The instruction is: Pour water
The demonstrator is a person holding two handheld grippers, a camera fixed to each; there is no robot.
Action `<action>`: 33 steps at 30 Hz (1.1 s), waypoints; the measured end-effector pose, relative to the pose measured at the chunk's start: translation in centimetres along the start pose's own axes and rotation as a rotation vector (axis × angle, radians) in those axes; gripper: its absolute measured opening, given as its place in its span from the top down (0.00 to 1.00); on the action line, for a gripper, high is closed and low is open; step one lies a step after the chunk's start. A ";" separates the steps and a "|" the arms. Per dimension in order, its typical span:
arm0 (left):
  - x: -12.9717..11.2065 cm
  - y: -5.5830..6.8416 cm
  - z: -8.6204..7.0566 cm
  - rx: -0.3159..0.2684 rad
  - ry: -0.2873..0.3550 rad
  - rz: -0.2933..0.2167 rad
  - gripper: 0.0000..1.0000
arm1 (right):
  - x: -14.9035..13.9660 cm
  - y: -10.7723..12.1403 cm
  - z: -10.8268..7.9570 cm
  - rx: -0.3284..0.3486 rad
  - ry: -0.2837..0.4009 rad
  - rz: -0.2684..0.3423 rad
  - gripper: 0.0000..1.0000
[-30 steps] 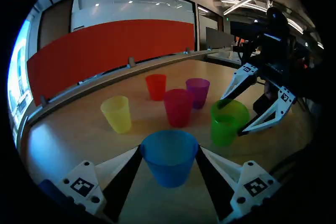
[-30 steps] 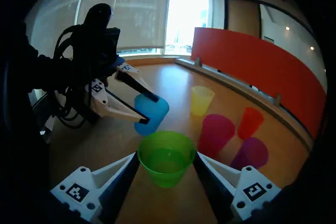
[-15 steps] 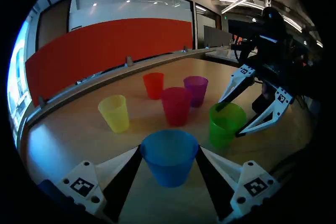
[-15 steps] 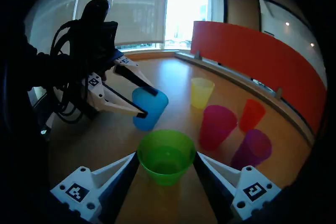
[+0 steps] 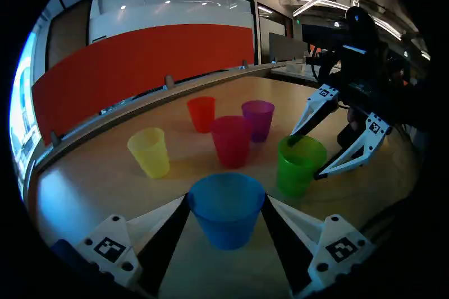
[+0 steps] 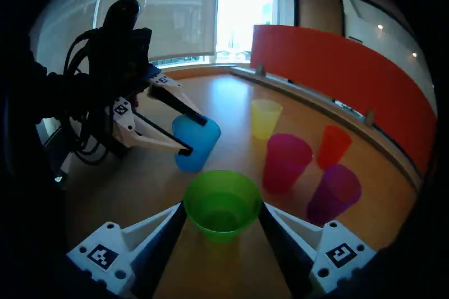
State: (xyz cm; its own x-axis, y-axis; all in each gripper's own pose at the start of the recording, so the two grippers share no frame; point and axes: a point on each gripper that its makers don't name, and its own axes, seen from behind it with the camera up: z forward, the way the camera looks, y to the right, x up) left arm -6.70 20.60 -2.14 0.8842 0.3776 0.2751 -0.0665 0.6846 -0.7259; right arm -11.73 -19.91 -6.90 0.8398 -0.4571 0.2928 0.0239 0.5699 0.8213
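Left tool [image 5: 225,198] is clamped on the blue cup [image 5: 225,220]. The right tool [image 6: 221,206] is clamped on the green cup [image 6: 221,225], which holds a little water. Both cups sit upright and near each other, low at the worktop [image 5: 84,187], probably to keep the water in until the green tips into the blue. Yellow [image 5: 149,152], pink [image 5: 231,141], orange [image 5: 201,113] and purple [image 5: 258,119] cups stand clear toward the far edge.

Wooden tabletop [image 5: 73,187], four upright cups mid-frame: yellow cup [image 5: 149,152] left, orange cup [image 5: 201,114], magenta cup [image 5: 230,141], purple cup [image 5: 257,120] right.
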 end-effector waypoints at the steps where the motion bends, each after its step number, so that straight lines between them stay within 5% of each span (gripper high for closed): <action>1: 0.0 0.0 0.0 0.001 -0.001 0.002 0.12 | -0.1 0.0 0.0 -0.001 -0.001 0.001 0.05; 17: -0.4 0.2 -0.3 -0.001 -0.016 0.024 0.12 | -0.9 0.4 -0.8 -0.025 -0.007 0.000 0.00; 27: -2.0 -0.3 -0.9 0.022 -0.067 0.079 0.11 | -1.0 0.4 -1.7 -0.044 -0.007 -0.006 0.00; 33: -2.5 -0.2 -1.1 0.010 -0.082 0.057 0.11 | -1.2 0.4 -2.2 -0.055 -0.005 -0.008 0.00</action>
State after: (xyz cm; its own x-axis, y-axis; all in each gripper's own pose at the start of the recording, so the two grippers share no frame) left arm -8.38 18.84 -3.35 0.8382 0.4654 0.2842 -0.1207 0.6666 -0.7356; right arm -11.53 -17.69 -8.01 0.8366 -0.4653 0.2891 0.0603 0.6027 0.7957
